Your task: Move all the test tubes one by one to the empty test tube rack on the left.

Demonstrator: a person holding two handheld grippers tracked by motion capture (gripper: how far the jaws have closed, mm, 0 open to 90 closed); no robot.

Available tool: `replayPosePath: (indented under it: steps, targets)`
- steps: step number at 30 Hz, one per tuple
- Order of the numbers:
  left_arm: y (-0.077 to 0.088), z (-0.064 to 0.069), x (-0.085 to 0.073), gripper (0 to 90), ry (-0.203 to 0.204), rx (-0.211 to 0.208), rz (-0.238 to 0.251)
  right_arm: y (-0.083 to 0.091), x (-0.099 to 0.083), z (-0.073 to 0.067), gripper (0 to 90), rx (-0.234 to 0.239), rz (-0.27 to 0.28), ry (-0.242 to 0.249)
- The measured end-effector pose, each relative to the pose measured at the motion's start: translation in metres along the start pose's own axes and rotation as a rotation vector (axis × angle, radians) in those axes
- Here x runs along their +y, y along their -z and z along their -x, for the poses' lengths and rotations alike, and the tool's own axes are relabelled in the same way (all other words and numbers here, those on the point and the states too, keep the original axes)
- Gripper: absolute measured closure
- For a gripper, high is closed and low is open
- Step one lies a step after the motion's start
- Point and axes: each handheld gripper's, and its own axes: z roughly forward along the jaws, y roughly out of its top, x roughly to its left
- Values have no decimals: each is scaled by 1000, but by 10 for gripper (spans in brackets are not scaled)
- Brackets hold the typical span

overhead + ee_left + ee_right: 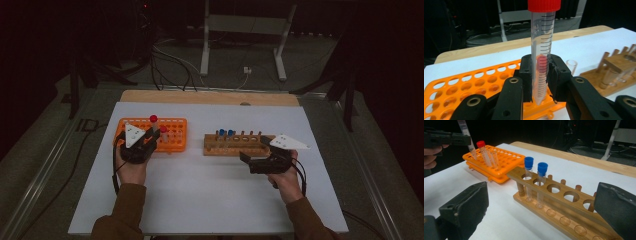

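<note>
Left tongs (pixel 541 82) clamped on red-capped tube (pixel 542 50), just above near edge of orange rack (pixel 474 82). Tube: clear plastic, upright, black graduation marks down side, conical tip, red screw cap on top; tip hangs over rack's near holes, touching or not cannot tell. Right tongs (pixel 536 215) spread wide, nothing between, well right of orange rack, just in front of wooden rack (pixel 564 202) on white bench (pixel 210 190). Wooden rack, right of orange rack, carries two blue-capped tubes (pixel 535 182). Second red-capped tube (pixel 484 152) stands in orange rack.
</note>
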Motion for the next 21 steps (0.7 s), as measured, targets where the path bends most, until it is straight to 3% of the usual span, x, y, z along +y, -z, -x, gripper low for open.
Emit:
replayPosePath:
  steps: [12, 21]
  targets:
    - [-16, -6, -7, 755, 26, 42, -9, -1, -1, -1, 0, 4, -1, 2]
    - [-25, -7, -20, 755, 34, 46, -53, -1, -1, -1, 0, 7, -1, 0]
